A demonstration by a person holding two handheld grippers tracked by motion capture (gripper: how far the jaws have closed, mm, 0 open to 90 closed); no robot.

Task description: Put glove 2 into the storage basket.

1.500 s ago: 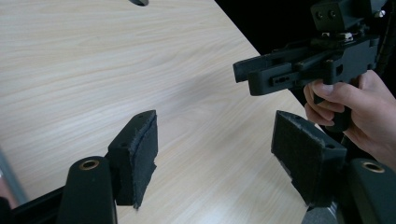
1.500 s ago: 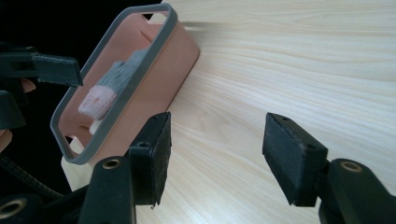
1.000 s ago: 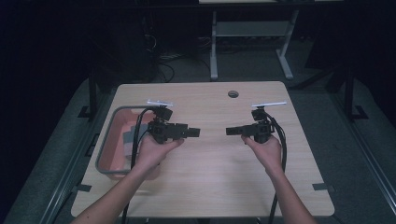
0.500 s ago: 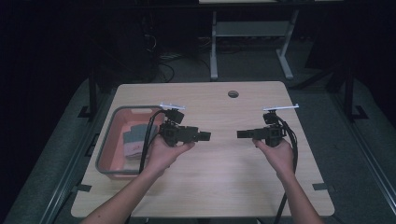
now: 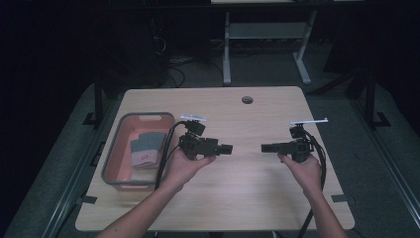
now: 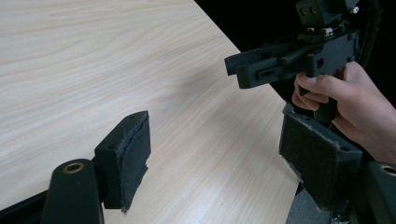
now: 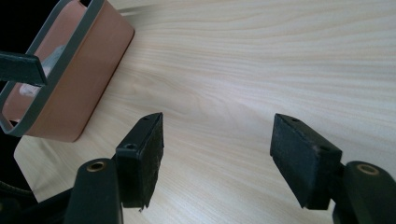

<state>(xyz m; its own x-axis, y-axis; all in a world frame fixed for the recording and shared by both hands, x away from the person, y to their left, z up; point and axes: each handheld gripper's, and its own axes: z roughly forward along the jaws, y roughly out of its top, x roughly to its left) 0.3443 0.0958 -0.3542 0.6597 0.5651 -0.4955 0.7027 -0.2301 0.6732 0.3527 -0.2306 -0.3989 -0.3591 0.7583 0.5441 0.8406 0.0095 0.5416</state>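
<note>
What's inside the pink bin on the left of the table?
In the pink bin lies a folded cloth bundle, grey-green on top, pale pink at its near end. What lies beneath it is covered, and the left gripper's cable crosses the bin's right rim.

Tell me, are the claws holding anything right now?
No. The left claw and the right claw are both open, with just bare table between their pads.

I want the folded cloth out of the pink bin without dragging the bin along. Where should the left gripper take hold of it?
Probably from straight above, with the left gripper, whose jaws stand open and have just been opening. Pinch the folded grey-and-pink cloth across its narrow width near the middle: it lies flat inside the grey-rimmed pink plastic bin, whose walls block any sideways approach.
</note>
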